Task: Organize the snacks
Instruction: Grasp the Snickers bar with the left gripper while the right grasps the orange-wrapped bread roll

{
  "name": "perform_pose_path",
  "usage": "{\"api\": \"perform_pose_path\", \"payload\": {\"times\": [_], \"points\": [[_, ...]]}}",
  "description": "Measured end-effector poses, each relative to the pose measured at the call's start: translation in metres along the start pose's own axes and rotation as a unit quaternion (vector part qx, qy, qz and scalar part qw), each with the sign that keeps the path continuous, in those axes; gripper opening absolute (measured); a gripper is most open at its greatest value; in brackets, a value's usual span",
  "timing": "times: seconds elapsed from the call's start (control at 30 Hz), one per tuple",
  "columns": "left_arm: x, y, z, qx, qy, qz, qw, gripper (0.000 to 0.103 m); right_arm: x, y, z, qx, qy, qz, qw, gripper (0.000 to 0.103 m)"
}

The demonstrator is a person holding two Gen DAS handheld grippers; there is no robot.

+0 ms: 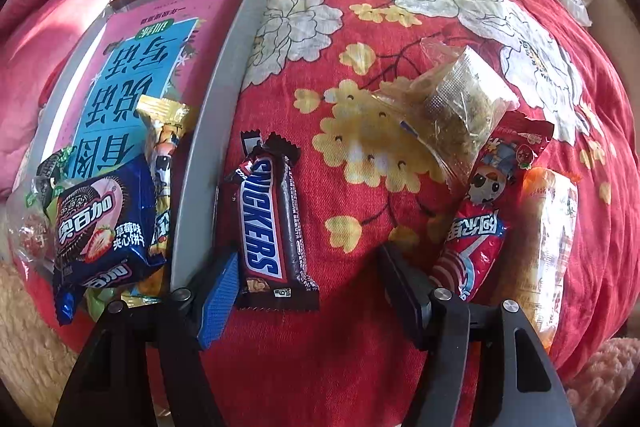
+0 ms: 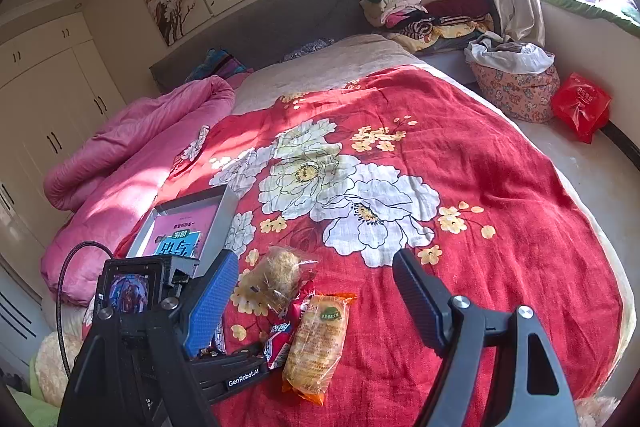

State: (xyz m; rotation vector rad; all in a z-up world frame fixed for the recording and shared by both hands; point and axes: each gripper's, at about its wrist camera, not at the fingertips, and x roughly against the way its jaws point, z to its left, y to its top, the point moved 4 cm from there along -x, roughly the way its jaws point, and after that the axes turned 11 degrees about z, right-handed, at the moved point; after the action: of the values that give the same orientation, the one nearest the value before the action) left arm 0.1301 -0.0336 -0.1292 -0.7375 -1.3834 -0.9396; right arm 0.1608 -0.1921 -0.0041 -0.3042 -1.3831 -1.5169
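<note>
— Where did you have your left gripper (image 1: 304,291)?

— You held it low over the red floral blanket (image 1: 400,67), pointing forward along the bed, with its fingers spread wide apart and gripping nothing. The Snickers bar (image 1: 268,227) lay flat on the blanket between them, close beside the blue-padded finger (image 1: 218,297) and well clear of the black one.

— And the box?

— The grey box (image 1: 216,99) sat just to the left of the bar, with a pink book (image 1: 160,67) in its bottom. You already had a blue strawberry biscuit pack (image 1: 100,231) and a gold-wrapped snack (image 1: 164,155) resting in its near end.

— What lay to the right?

— A clear bag of crumbly snack (image 1: 460,107), a red cartoon pouch (image 1: 492,199) and an orange-edged cake pack (image 1: 548,247), all loose on the blanket and overlapping at their edges.

— And your right gripper (image 2: 316,291)?

— You kept it higher and further back, tilted down at the bed, fingers likewise wide apart and empty. Its view caught the left gripper's body below it, beside the cake pack (image 2: 316,339).
</note>
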Motion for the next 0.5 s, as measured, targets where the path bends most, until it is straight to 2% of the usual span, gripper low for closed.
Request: {"api": "perform_pose_path", "payload": {"times": [0.2,0.33,0.43,0.5], "points": [[-0.001,0.011,-0.004,-0.001,0.0,-0.01,0.9999,0.07,-0.014,-0.006,0.003,0.006,0.002,0.033,0.999,0.079],[-0.002,0.015,-0.005,-0.008,0.009,-0.016,0.9998,0.072,-0.035,-0.015,0.0,0.005,-0.001,0.081,0.997,0.078],[-0.003,0.028,-0.011,-0.014,0.008,-0.02,0.9997,0.073,-0.054,-0.025,0.0,0.011,-0.011,0.127,0.992,0.07],[-0.003,0.031,-0.012,-0.018,0.006,-0.024,0.9995,0.073,-0.065,-0.031,-0.002,0.011,-0.018,0.151,0.988,0.06]]}}
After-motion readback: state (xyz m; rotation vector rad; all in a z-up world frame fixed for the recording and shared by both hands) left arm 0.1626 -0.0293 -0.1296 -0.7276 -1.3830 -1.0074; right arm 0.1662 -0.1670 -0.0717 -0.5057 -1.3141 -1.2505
